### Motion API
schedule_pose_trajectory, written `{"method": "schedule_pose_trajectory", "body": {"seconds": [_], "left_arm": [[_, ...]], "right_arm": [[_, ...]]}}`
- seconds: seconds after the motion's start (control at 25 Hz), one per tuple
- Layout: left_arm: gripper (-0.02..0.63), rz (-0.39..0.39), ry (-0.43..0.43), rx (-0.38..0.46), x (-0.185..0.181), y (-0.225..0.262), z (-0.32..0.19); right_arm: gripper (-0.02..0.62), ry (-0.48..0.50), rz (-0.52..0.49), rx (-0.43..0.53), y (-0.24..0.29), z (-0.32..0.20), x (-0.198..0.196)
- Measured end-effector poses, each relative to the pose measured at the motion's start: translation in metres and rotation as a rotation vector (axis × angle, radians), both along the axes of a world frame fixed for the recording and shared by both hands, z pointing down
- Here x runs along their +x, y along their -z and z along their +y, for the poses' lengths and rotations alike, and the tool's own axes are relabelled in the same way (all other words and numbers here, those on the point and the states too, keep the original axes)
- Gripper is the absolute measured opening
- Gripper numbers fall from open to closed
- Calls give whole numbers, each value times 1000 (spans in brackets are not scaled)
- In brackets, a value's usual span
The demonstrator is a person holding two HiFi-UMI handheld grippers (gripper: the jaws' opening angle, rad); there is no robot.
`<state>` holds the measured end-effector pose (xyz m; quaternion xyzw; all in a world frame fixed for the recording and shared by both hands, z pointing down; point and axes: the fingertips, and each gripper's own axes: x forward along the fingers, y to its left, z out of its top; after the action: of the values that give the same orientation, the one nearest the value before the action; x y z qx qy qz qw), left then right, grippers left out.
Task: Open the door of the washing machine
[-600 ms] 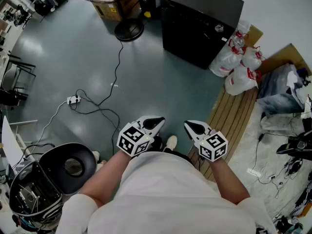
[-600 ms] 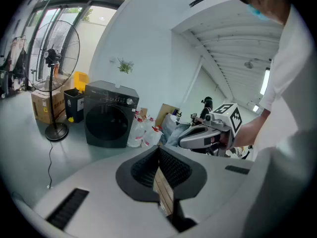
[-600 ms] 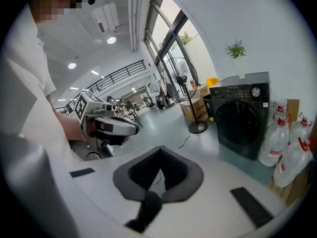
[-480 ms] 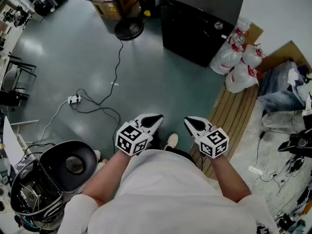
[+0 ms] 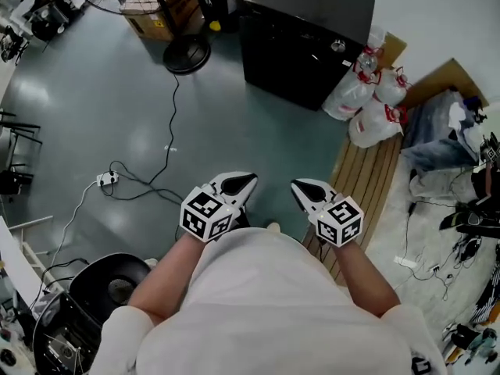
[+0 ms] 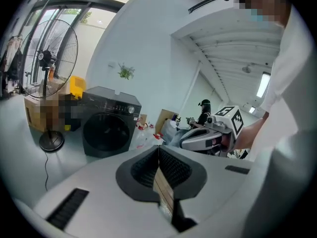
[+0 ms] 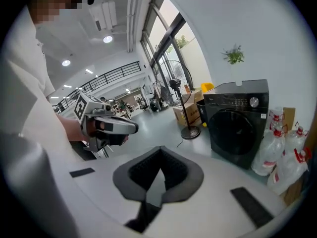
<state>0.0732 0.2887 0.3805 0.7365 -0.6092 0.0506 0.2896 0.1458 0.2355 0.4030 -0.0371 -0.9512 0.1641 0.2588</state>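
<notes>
The black front-loading washing machine (image 5: 301,33) stands by the far wall, its round door (image 6: 105,132) closed; the right gripper view shows the same door (image 7: 238,133) under a knob panel. Both grippers are held close to the person's body, well short of the machine. My left gripper (image 5: 244,183) is shut with nothing in it, its ribbed pads (image 6: 171,165) pressed together. My right gripper (image 5: 301,191) is likewise shut and empty. Each gripper view shows the other gripper beside it: the right gripper (image 6: 208,138) and the left gripper (image 7: 106,128).
A fan's round base (image 5: 186,53) and cardboard boxes (image 5: 160,10) stand left of the machine. White tied bags (image 5: 367,104) lean at its right, beside a wooden pallet (image 5: 373,182) and piled clutter. A power strip (image 5: 105,180) with cables lies on the floor; a black stool (image 5: 109,287) is near left.
The whole scene has slid down and left in the head view, as the person stepped toward the machine. Both grippers stay shut, held the same way before the body.
</notes>
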Motion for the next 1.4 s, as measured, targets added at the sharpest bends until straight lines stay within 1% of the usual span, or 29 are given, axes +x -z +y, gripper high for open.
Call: {"method": "schedule_pose_trajectory", "body": {"seconds": [0.12, 0.2, 0.24, 0.28, 0.44, 0.6, 0.8, 0.92, 1.04, 1.2, 1.32, 1.4], "left_arm": [[18, -9, -29, 19, -40, 6, -20], [18, -20, -46, 29, -69, 7, -33], [18, -27, -58, 34, -82, 7, -37], [18, -33, -71, 37, -94, 6, -41], [18, -53, -113, 37, -136, -1, -59], [18, -29, -98, 19, -160, -12, -76], [20, -42, -80, -19, -193, -27, -116], [20, -49, -60, -42, -210, -33, -144], [20, -79, -52, -59, -231, -40, -178], [20, -135, -63, -97, -258, -63, -219], [24, -156, -78, -137, -287, -88, -247], [56, -166, -111, -163, -303, -103, -261]], "right_arm": [[8, 13, 1, 40, 10, -12, -42], [16, 0, -5, 50, 15, -23, -75], [59, -12, -6, 50, 16, -27, -90], [81, -26, -6, 53, 16, -30, -103], [64, -74, -15, 43, 15, -44, -143], [58, -82, 4, 30, 14, -56, -156], [60, -91, 14, 10, 5, -100, -176], [61, -83, 11, 17, 7, -132, -187], [63, -92, -5, 23, 8, -167, -199], [66, -98, -3, 29, 7, -199, -200], [74, -145, 6, 22, 2, -220, -204], [74, -188, 15, 11, 0, -227, -206]]}}
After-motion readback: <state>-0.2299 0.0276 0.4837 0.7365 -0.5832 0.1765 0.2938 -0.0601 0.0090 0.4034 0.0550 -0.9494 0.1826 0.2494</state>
